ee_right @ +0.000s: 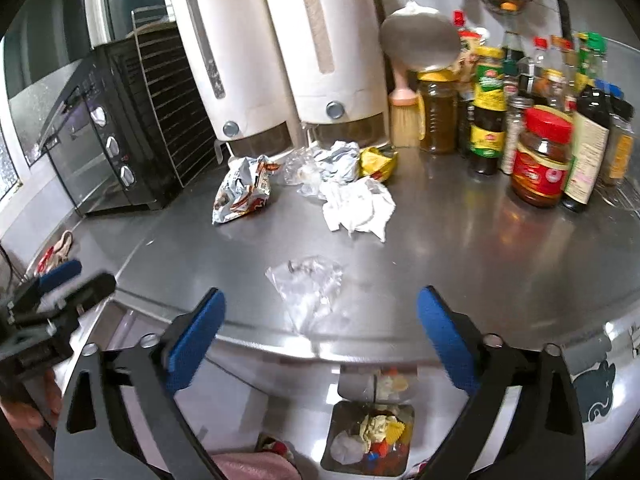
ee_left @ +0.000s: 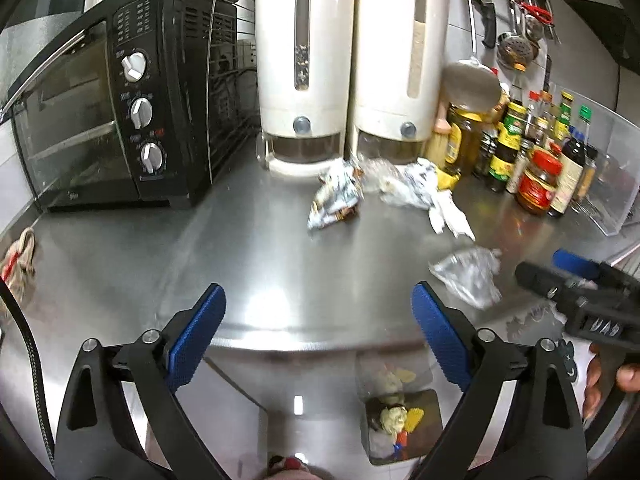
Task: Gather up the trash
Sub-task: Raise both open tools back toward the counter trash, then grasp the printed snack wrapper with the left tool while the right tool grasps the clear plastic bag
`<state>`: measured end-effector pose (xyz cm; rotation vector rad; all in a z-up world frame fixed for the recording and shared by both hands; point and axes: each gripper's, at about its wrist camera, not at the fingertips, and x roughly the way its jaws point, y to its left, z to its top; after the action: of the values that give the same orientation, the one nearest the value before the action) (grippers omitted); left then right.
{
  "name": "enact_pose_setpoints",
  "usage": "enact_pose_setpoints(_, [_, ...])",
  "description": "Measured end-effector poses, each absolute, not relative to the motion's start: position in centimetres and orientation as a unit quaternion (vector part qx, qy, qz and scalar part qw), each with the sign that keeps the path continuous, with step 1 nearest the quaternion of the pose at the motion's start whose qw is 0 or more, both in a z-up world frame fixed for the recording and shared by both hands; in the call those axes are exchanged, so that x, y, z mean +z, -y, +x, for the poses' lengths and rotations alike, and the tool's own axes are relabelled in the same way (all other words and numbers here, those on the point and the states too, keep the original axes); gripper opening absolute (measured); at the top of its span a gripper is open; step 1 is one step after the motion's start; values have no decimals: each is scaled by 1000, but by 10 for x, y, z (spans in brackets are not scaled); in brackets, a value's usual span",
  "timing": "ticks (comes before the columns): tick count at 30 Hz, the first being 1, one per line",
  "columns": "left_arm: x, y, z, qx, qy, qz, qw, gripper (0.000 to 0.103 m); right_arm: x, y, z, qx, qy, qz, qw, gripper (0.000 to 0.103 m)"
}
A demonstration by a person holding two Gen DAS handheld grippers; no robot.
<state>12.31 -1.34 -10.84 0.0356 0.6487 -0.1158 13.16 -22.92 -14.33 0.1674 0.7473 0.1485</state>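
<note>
Trash lies on the steel counter point(ee_left: 168, 264): a crumpled snack wrapper point(ee_left: 335, 200) point(ee_right: 244, 190), clear plastic and foil scraps point(ee_left: 394, 184) point(ee_right: 324, 166), a yellow wrapper point(ee_right: 378, 162), a white tissue point(ee_left: 448, 216) point(ee_right: 358, 208), and a clear plastic bag point(ee_left: 468, 276) point(ee_right: 310, 288) near the front edge. A bin point(ee_left: 400, 424) point(ee_right: 370, 436) with trash in it stands on the floor below. My left gripper point(ee_left: 318, 340) is open and empty at the counter's front edge. My right gripper point(ee_right: 320, 340) is open and empty, just before the clear bag.
A black toaster oven point(ee_left: 104, 116) stands at the left. Two white dispensers point(ee_left: 304, 64) stand at the back. Sauce bottles and jars point(ee_right: 540, 152) crowd the right. A clear acrylic box point(ee_left: 608, 172) is far right. A rag point(ee_left: 20, 264) lies at the left edge.
</note>
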Motion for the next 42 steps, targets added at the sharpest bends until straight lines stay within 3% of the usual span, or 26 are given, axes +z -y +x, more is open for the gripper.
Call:
enact_pose_setpoints(2, [-106, 14, 136, -56, -319, 19, 946, 87, -152, 226, 146, 78, -376, 81, 920, 82])
enact_pose_setpoints(12, [-122, 28, 208, -63, -338, 31, 939, 85, -189, 214, 183, 81, -400, 51, 912, 71])
enact_pose_setpoints(15, [-131, 33, 230, -66, -345, 33, 936, 85, -195, 211, 191, 81, -401, 37, 912, 61])
enact_pose_setpoints(20, [-142, 45, 271, -70, -355, 42, 931, 85, -200, 213, 203, 80, -401, 26, 912, 28])
enact_pose_setpoints(28, [-161, 57, 327, -72, -380, 47, 921, 84, -199, 218, 209, 99, -403, 27, 909, 20])
enact_pose_setpoints(29, [-164, 57, 331, -74, -385, 45, 919, 82, -199, 219, 209, 100, -402, 27, 910, 19])
enact_pose_setpoints(33, [-171, 59, 340, -88, -401, 41, 911, 54, -200, 222, 211, 105, -400, 37, 910, 19])
enact_pose_setpoints(37, [-172, 62, 336, -99, -406, 40, 907, 47, -200, 224, 208, 109, -398, 44, 910, 18])
enact_pose_setpoints(42, [-166, 66, 313, -102, -402, 46, 909, 31, -192, 227, 197, 109, -391, 52, 912, 18])
